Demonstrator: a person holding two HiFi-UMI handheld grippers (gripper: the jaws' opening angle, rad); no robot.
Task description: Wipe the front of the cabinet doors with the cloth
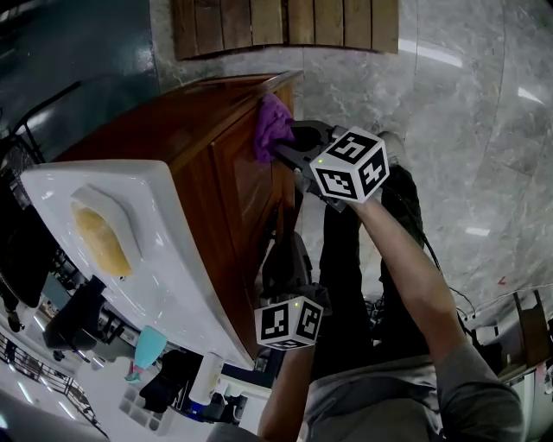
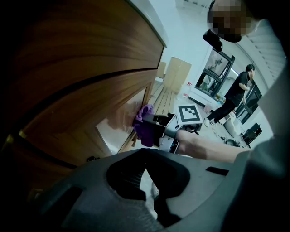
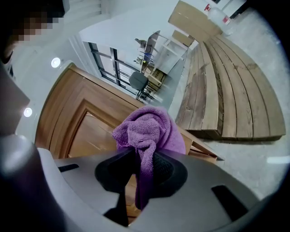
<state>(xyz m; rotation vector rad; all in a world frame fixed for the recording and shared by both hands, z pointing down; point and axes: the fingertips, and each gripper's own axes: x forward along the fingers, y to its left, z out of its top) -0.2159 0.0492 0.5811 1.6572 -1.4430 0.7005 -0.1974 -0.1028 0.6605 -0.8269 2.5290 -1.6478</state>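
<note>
A purple cloth (image 1: 272, 128) is pressed against the top far corner of the brown wooden cabinet door (image 1: 242, 194). My right gripper (image 1: 292, 148) is shut on it. In the right gripper view the cloth (image 3: 147, 131) bunches out between the jaws of the right gripper (image 3: 141, 156), with the door panel (image 3: 88, 136) just behind. My left gripper (image 1: 285, 268) hangs lower down by the cabinet front, apart from the cloth. In its own view the left gripper (image 2: 146, 161) has its jaws close together with nothing in them. That view also shows the door (image 2: 81, 81) and the cloth (image 2: 145, 124) beyond.
A white sink top (image 1: 164, 259) with a yellow object (image 1: 102, 237) sits on the cabinet. A wooden slatted platform (image 1: 285, 26) lies on the marble floor (image 1: 467, 104) beyond it. A teal bottle (image 1: 149, 350) stands lower left. Another person (image 2: 238, 90) stands far off.
</note>
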